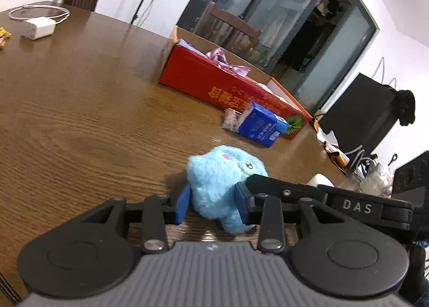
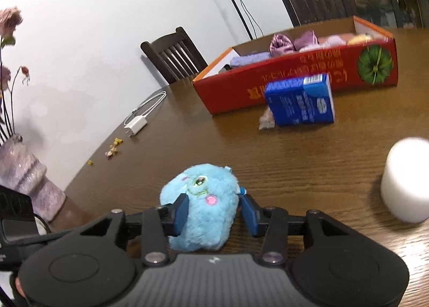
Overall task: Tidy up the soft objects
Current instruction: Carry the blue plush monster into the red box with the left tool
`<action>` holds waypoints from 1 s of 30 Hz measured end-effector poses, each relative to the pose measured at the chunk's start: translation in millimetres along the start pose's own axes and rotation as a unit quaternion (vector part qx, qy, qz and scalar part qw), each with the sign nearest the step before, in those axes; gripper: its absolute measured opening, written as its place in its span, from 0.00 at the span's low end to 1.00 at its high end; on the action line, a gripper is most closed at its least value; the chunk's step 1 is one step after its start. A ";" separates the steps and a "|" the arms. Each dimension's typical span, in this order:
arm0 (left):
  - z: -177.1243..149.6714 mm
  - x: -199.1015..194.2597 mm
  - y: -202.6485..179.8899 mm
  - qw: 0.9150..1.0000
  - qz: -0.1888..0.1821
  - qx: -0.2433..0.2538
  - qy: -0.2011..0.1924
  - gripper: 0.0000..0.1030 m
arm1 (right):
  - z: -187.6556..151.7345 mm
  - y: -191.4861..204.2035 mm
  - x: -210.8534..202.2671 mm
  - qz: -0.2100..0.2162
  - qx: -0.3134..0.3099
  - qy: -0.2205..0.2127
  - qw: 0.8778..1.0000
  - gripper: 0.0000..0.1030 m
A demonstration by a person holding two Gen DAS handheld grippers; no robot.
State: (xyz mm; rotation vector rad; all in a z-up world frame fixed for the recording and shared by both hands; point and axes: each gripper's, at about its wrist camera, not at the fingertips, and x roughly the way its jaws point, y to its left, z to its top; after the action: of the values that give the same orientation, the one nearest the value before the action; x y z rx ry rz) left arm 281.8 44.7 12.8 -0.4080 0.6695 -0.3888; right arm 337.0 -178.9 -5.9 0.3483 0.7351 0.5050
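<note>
- The left gripper (image 1: 213, 206) has its blue pads (image 1: 181, 206) on either side of the blue plush toy (image 1: 224, 186), both touching the fur; the toy sits on the wooden table (image 1: 80, 119).
- The right gripper (image 2: 215, 211) straddles the same blue plush toy (image 2: 201, 205): its left pad presses into the fur, while the right pad (image 2: 250, 214) stands just clear of it, so a firm pinch cannot be confirmed.
- In the left wrist view a black finger of the other tool, marked "DAS" (image 1: 356, 206), crosses in from the right and touches the toy.
- Bare wood lies open left of and beyond the toy; a white cylinder (image 2: 406, 178), blurred and cut off, stands to its right.
- Farther in, a blue carton (image 2: 300, 100) with unreadable small print lies in front of the red box (image 2: 268, 87); a small wrapped item (image 2: 266, 119) sits beside it.
- The red box bears gold characters, upside down, and a green round picture; purple and pale soft items (image 2: 281, 44) fill it.
- A white charger (image 2: 136, 124) with coiled cable lies near the table's far edge, and a vase (image 2: 29, 181) at its left edge is partly cut off.
</note>
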 end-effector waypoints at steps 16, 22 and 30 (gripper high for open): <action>152.7 61.5 -37.7 0.992 -0.033 0.110 -0.046 0.26 | 127.9 -2.3 3.6 0.003 -0.045 -0.084 0.995 0.33; 212.1 150.3 -23.0 0.993 0.024 0.113 -0.026 0.26 | 214.2 -40.9 84.3 -0.017 0.026 -0.058 0.998 0.32; 214.2 196.1 -6.8 0.987 0.070 0.144 0.015 0.38 | 233.7 -69.9 176.9 -0.056 0.060 0.024 0.996 0.29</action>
State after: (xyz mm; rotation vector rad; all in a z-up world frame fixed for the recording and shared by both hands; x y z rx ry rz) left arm 563.0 -2.6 67.9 -0.0809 0.6556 -0.3525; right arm 636.4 -168.7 26.8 0.4065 0.8287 0.3657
